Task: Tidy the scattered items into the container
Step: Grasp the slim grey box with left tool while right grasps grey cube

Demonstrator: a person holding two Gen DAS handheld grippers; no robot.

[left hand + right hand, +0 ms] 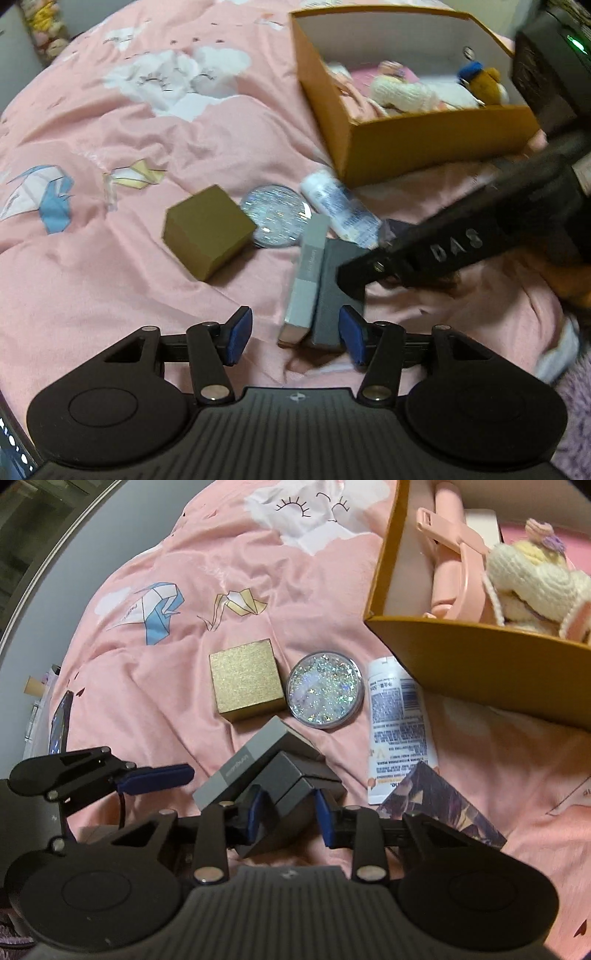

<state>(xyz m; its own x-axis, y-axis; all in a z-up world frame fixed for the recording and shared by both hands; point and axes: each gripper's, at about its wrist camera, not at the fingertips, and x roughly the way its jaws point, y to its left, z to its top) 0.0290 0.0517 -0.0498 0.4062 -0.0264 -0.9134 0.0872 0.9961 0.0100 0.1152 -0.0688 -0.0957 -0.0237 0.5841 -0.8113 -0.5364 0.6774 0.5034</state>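
Pink bedding carries the scatter. Your right hand-held gripper [288, 814] pinches the dark grey box [295, 786], its pads on both sides; the orange container [480, 664] sits ahead to its right. Lift squarely. Your left hand-held gripper [295, 334] stands spread beside it.
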